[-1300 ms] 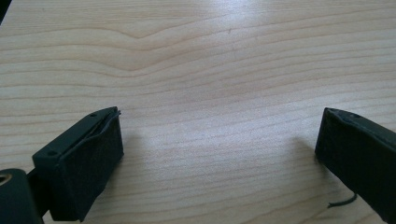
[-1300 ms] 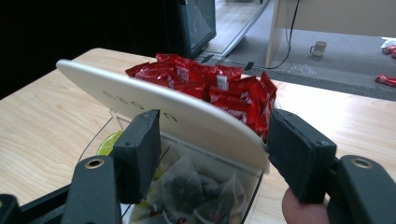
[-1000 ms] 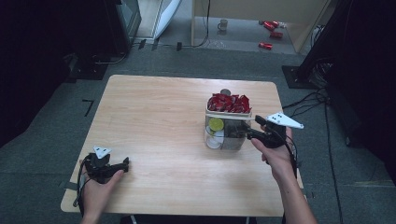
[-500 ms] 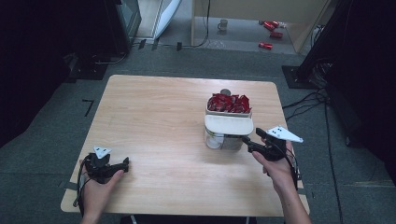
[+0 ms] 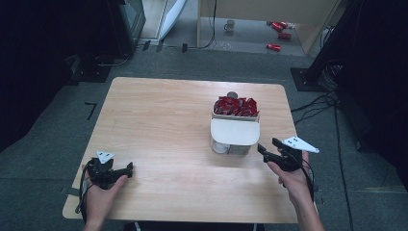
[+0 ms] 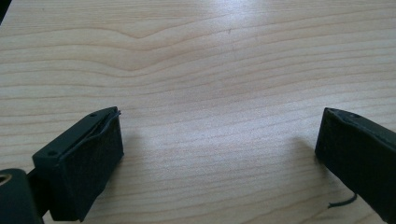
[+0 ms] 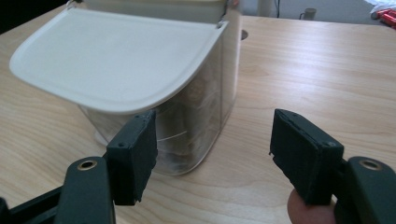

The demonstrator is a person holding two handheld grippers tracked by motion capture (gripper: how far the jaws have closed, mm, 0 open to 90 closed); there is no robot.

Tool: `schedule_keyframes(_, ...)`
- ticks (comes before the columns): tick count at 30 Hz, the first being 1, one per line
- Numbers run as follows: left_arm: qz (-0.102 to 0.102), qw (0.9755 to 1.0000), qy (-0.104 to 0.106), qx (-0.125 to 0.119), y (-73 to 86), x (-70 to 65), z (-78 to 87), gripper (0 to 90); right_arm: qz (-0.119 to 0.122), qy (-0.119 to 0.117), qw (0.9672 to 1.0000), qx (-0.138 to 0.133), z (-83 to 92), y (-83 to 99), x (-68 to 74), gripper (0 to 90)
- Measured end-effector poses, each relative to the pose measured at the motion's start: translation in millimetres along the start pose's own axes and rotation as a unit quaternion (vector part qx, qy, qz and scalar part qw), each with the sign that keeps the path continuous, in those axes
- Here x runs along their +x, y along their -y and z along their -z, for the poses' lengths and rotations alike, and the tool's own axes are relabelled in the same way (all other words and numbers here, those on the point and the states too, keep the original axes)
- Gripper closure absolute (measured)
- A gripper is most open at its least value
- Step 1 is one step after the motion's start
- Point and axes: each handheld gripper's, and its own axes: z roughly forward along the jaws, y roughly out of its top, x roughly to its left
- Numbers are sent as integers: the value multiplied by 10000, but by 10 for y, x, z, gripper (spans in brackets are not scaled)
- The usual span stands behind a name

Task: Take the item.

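Note:
A clear plastic container (image 5: 235, 144) with a white lid (image 5: 235, 131) shut over it stands right of the table's middle. Behind it a cream tray holds red packets (image 5: 235, 106). My right gripper (image 5: 270, 148) is open just right of the container, jaws pointing at it, nothing between them. In the right gripper view the lid (image 7: 116, 56) overhangs the clear wall (image 7: 196, 121), close ahead of my right gripper (image 7: 212, 149). My left gripper (image 5: 126, 168) rests open at the near left corner over bare wood. In the left gripper view my left gripper (image 6: 219, 154) spans plain wood.
The wooden table (image 5: 159, 125) has wide bare room across its left and middle. A small round hole or knob (image 5: 232, 95) sits behind the tray. On the floor beyond lie red cans (image 5: 279, 29) and a mug (image 5: 230, 24). Cables (image 5: 327, 101) trail at the right.
The lid, up a second ago with yellow contents showing, now lies shut over the container. My right gripper has drawn back toward the near right. The left gripper has stayed put.

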Motion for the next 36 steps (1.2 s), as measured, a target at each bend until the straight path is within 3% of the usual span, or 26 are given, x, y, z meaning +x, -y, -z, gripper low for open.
schedule_keyframes(6, -14, 10000, -2, 11, 0, 2, 1, 11, -35, 106, 9997, -206, 55, -161, -27, 360)
schedule_keyframes(10, -13, 10000, -2, 10, 0, 2, 1, 11, -19, 53, 9995, -314, 52, -280, 12, 410)
schedule_keyframes(17, -14, 10000, -3, 6, 0, 2, 1, 11, 96, -224, 9990, -386, -111, -570, 245, 517)
schedule_keyframes(27, -50, 10000, 22, 11, 0, 1, 1, 11, 103, -627, 9972, -386, -408, -803, 560, 576)
schedule_keyframes(32, -64, 10000, 34, 11, 0, 0, 1, 11, 149, -676, 9971, -300, -548, -857, 647, 581)
schedule_keyframes(36, -76, 10000, 44, 9, 0, -2, 1, 11, 126, -483, 9984, -248, -644, -873, 658, 556)
